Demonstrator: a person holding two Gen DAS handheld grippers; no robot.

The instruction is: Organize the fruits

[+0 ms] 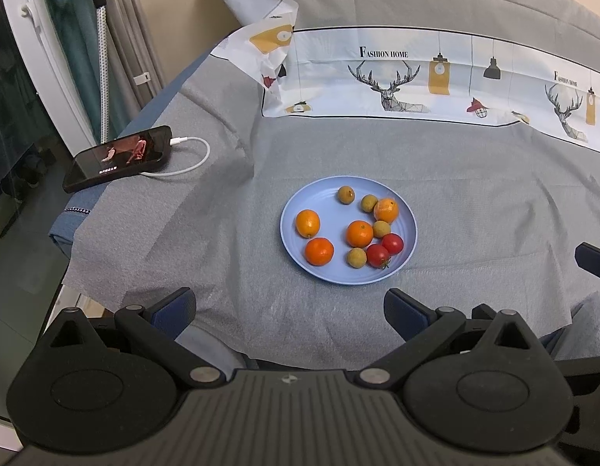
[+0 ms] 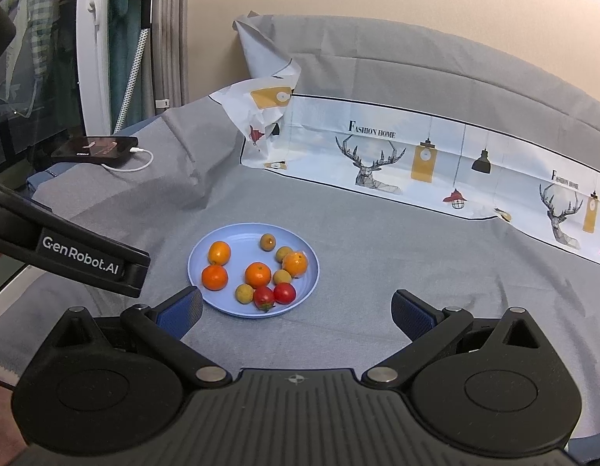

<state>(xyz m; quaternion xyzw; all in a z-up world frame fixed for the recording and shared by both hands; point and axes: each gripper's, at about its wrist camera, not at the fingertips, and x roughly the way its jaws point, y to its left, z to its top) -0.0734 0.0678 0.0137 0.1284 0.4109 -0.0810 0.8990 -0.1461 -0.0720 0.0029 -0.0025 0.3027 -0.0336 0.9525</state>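
A light blue plate [image 1: 300, 209] [image 2: 201, 256] sits on the grey cloth and holds several fruits: small oranges [image 1: 359, 233] [image 2: 258, 275], two red tomatoes [image 1: 378, 255] [image 2: 284, 293] and several yellow-green longans [image 1: 346, 194] [image 2: 267, 241]. My left gripper [image 1: 290, 310] is open and empty, hovering short of the plate's near rim. My right gripper [image 2: 296, 314] is open and empty, just short of the plate and a little to its right. The left gripper's body [image 2: 82, 256] shows at the left of the right wrist view.
A black phone [image 1: 119, 157] [image 2: 96, 148] on a white charging cable [image 1: 191, 155] lies at the table's left edge. A patterned white cloth [image 1: 416, 77] [image 2: 436, 159] lies behind the plate against a grey draped backrest. The table's left edge drops off beside a curtain.
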